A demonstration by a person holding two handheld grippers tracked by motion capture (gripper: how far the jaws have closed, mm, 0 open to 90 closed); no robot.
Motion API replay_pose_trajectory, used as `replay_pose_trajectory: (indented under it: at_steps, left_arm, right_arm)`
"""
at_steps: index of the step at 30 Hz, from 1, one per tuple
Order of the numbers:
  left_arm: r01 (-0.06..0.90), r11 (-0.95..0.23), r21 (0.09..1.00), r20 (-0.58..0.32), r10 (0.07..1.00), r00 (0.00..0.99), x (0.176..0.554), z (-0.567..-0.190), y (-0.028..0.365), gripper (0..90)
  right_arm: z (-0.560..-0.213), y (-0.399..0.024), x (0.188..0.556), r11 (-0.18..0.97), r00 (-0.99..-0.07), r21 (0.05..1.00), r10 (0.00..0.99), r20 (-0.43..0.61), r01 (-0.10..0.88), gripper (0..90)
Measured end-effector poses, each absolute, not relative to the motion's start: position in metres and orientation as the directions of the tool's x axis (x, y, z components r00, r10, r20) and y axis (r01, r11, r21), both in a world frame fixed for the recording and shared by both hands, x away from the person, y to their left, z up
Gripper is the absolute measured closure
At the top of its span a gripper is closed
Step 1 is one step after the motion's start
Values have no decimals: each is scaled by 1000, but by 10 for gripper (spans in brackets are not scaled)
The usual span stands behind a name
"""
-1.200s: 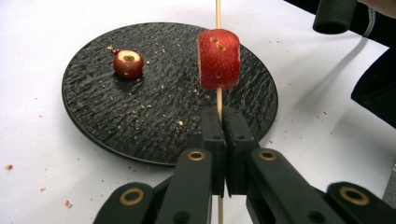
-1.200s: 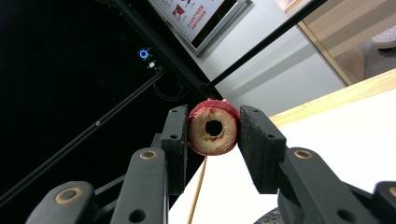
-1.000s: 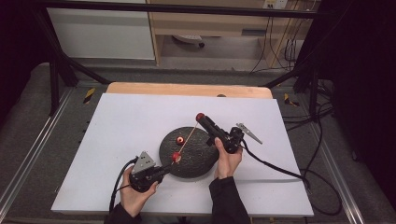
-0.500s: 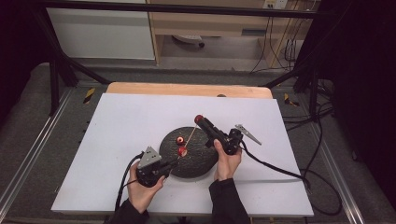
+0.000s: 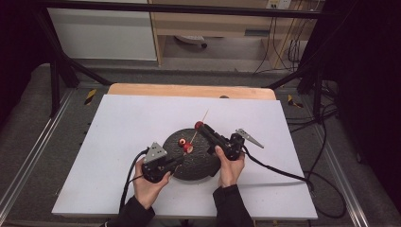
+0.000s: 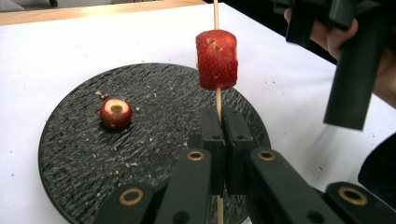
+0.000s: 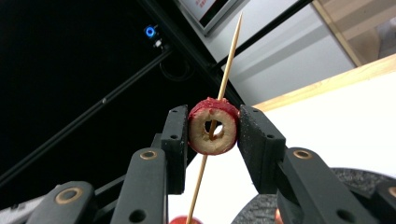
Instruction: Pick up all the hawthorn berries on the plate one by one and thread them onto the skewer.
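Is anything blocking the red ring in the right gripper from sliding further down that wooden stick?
Yes. A red fruit piece already sits lower on the skewer, above the left gripper that pinches the stick. The ring, clamped by the right gripper, would meet it first.

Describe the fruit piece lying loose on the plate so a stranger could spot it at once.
On the white table sits a round black plate. The loose fruit piece lies on its textured surface, left of the skewer in the left gripper view. Unlike the red piece threaded on the skewer, it rests flat among crumbs, pale hollow facing up.
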State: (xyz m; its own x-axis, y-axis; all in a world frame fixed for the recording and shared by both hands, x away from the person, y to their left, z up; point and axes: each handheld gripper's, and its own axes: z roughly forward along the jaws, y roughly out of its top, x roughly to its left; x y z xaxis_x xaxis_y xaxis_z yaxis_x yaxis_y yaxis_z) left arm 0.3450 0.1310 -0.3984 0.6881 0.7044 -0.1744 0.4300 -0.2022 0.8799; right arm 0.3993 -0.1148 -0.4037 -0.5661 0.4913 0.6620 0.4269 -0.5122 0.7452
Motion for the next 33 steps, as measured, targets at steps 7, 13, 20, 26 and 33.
replay_pose_trajectory:
  at_steps: [7,13,20,26,33]
  left_arm:
    - [429,-202,880,-175,703,690,350,-399,129,881]
    - [432,-212,877,-172,702,692,352,-400,128,882]
    - [435,-218,874,-173,696,697,354,-403,129,882]
    - [429,-225,875,-169,688,706,352,-403,135,882]
    - [437,-246,865,-163,686,709,347,-407,157,882]
  right_arm:
    - [-408,-112,394,-469,-573,760,501,649,450,642]
    - [-412,-111,391,-437,-575,773,516,635,461,641]
    - [-414,-110,389,-408,-575,779,527,626,476,639]
    - [-410,-114,389,-363,-585,788,530,614,498,564]
    - [-403,-124,387,-233,-618,838,584,527,494,367]
